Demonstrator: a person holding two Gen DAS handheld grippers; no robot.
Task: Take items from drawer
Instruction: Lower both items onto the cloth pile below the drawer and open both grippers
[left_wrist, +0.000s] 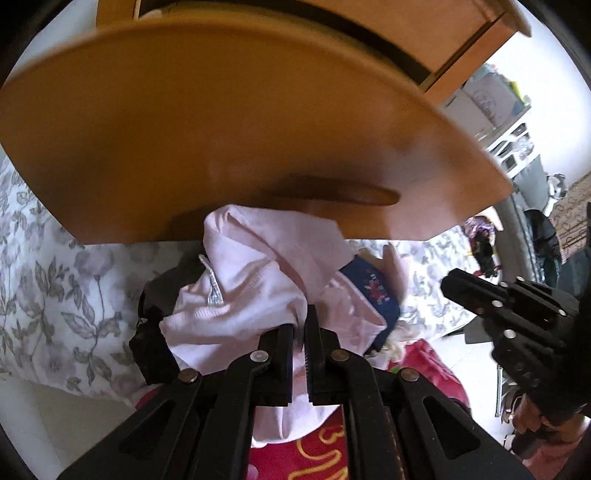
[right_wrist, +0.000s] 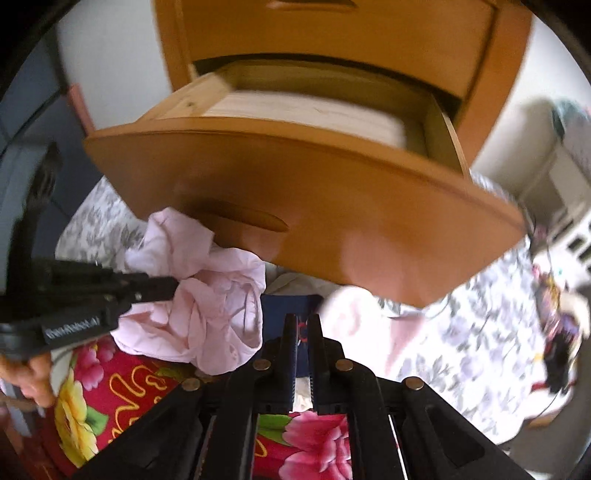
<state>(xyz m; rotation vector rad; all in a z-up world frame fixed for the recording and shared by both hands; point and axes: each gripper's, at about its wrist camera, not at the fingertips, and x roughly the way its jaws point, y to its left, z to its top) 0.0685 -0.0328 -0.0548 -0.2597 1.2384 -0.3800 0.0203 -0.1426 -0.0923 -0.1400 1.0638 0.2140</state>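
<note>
Tongs, left wrist view: left tongs (left_wrist: 300, 332) are clamped on the pink garment (left_wrist: 258, 273), the cloth being pinched in the narrow gap between the two fingers so that the bunched fabric can be carried clear of the drawer.
Pink garment, left wrist view: it is held bunched just in front of the drawer front (left_wrist: 221, 147), below its slot handle (left_wrist: 332, 194); a black cloth (left_wrist: 155, 332) hangs beside it on the left.
Navy item, left wrist view: a navy piece with a red motif (left_wrist: 373, 291) lies just right of the pink garment, touching it.
Right tongs, left wrist view: right tongs (left_wrist: 448, 282) are seen at the near right; from this side their state cannot be told.
Tongs, right wrist view: right tongs (right_wrist: 302, 319) appear closed on the navy item (right_wrist: 284, 306), whose cloth shows in the slit between the fingers.
Drawer, right wrist view: the drawer (right_wrist: 295, 110) is pulled out; only its pale wooden floor shows, so it is judged to be largely emptied.
Left tongs, right wrist view: left tongs (right_wrist: 173, 286) are buried in the pink garment (right_wrist: 207, 295) at the left.
Surroundings, right wrist view: a red flowered blanket (right_wrist: 110, 384) lies near, below the clothes, and a grey-leaf bedsheet (right_wrist: 461, 325) lies to the right, a likely place for setting them down.
</note>
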